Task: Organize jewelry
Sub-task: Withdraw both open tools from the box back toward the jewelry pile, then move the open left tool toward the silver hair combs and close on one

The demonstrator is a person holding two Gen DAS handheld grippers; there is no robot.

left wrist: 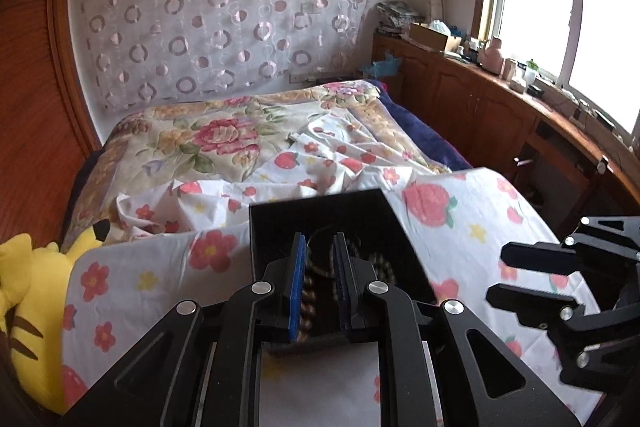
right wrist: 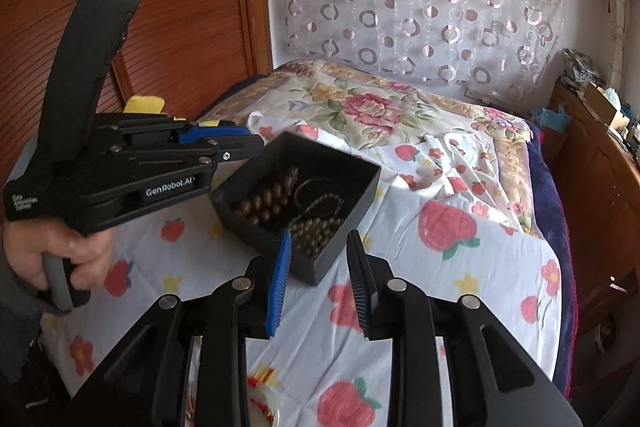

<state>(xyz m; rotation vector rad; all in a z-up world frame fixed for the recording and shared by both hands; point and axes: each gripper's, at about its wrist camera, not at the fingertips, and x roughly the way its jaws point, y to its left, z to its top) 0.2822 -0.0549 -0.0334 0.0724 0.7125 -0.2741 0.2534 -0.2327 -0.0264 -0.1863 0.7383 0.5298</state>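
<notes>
Big floral bed [right wrist: 360, 107] ahead, strawberry-print sheet [right wrist: 460, 267] spread over its near end, and the black jewelry box [right wrist: 352, 223] sits open on that sheet. Inside it lie brown bead strands [right wrist: 264, 203]. My left gripper [left wrist: 319, 287] is over the box, jaws nearly together, pinching a beaded strand [left wrist: 306, 301] that hangs between the blue pads. My right gripper [right wrist: 318, 283] hangs just beside the box's near corner, jaws partly apart, holding nothing.

my left gripper [left wrist: 319, 269] tilts down with its jaws nearly together. my right gripper [right wrist: 319, 267] tilts down too, jaws apart and empty. my left hand [right wrist: 60, 251] squeezes its handle.
</notes>
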